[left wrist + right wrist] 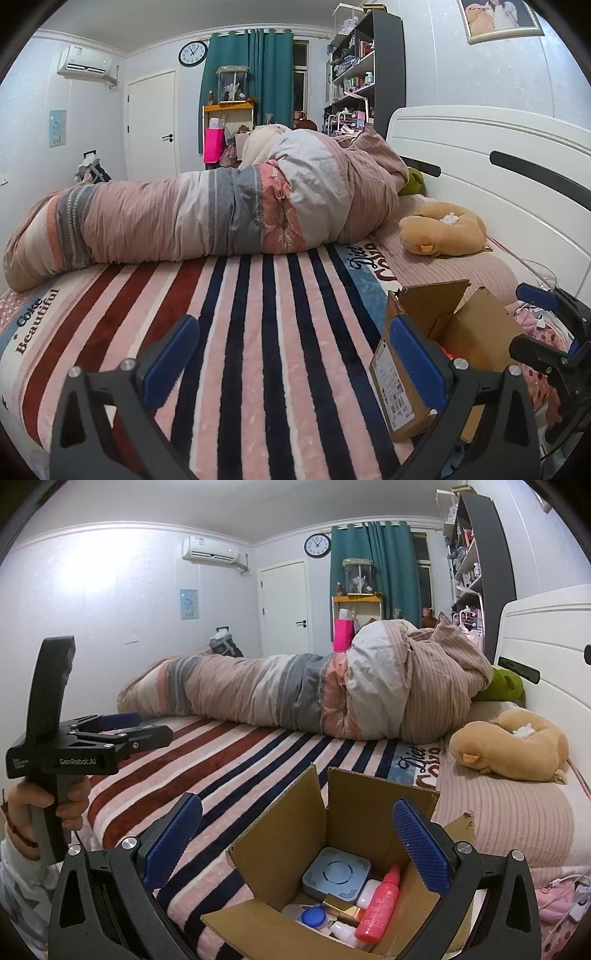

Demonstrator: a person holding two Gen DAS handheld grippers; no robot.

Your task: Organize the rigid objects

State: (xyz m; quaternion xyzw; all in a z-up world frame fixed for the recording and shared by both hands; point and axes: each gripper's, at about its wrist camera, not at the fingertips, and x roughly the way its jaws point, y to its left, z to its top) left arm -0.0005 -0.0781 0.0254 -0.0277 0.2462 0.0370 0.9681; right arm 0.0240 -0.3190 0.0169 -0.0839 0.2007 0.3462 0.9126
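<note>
Both grippers, left gripper (291, 354) and right gripper (297, 834), hold jaws wide and empty. Right hovers over the cardboard box (280, 834) on the bed (236, 753), holding pink bottle (380, 904); picking an item likely comes next.

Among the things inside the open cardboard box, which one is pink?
The pink plastic spray bottle, lying tilted at the right side of the cardboard box. The square grey device and the blue-lidded round container beside it are not pink.
</note>
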